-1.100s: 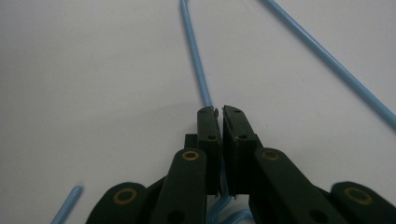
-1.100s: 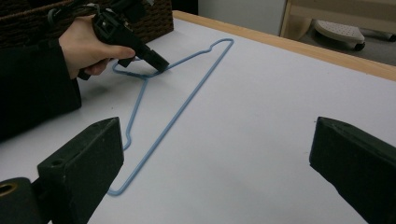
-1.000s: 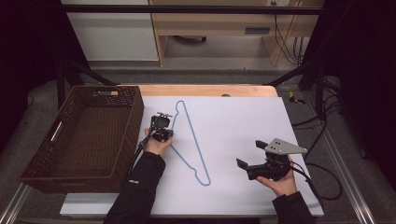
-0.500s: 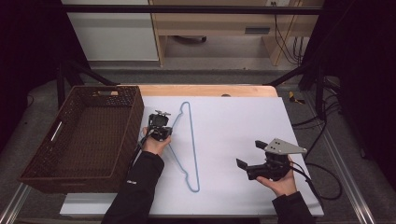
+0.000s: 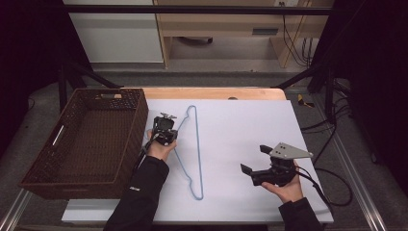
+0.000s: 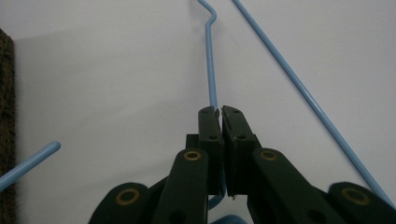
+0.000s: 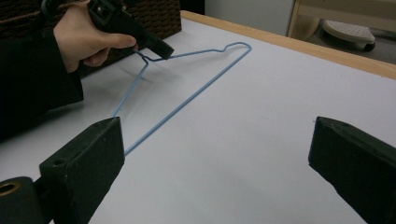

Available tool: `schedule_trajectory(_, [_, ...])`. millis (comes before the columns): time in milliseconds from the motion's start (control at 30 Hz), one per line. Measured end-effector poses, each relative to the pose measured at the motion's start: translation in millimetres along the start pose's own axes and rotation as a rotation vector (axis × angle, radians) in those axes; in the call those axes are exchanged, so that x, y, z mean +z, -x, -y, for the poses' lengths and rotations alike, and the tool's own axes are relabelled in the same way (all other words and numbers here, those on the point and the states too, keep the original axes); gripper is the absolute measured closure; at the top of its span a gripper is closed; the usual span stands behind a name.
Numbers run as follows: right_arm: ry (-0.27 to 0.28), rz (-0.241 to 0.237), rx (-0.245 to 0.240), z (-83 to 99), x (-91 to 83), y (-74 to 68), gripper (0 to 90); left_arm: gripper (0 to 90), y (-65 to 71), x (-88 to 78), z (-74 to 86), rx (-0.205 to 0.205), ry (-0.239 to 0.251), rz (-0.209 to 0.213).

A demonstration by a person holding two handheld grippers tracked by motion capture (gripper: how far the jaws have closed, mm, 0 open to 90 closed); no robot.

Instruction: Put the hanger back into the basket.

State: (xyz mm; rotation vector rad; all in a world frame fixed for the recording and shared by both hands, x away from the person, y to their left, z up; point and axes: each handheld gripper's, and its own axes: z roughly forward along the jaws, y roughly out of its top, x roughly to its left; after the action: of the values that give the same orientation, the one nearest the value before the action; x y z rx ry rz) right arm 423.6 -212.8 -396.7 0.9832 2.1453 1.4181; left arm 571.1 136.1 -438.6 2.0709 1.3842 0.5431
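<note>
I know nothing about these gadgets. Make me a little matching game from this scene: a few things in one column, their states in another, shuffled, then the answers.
Things:
1. left gripper
2. right gripper
3. hanger
4. basket

States:
A. jaws wide apart, holding nothing
B. brown wicker, at the table's left side
C. jaws shut on thin wire
D. light blue, on the white sheet

Pairs: 1-C, 2-A, 3-D, 4-B

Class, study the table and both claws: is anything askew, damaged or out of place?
Nothing looks damaged or spilled. The blue wire hanger lies on the white board, and the left claw is shut on its wire near the hook end. The right claw is open and apart from it. The wicker basket sits squarely at the left.
</note>
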Motion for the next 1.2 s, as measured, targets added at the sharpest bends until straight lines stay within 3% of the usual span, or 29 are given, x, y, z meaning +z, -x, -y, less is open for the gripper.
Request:
schedule_trajectory(267, [-0.010,-0.035,-0.015,-10.7,24.7,-16.8,7.1,87.3,3.6,-1.5,-2.4,0.007,0.009,-0.006])
schedule_trajectory(767, [-0.066,-0.108,0.012,-34.8,99.1,-48.3,18.9,87.3,2.9,-5.4,-3.5,0.019,0.007,-0.011])
schedule_trajectory(1200, [-0.138,-0.156,0.033,-26.7,157.3,-65.9,27.4,87.3,5.2,-4.9,-3.6,0.026,0.001,-0.007])
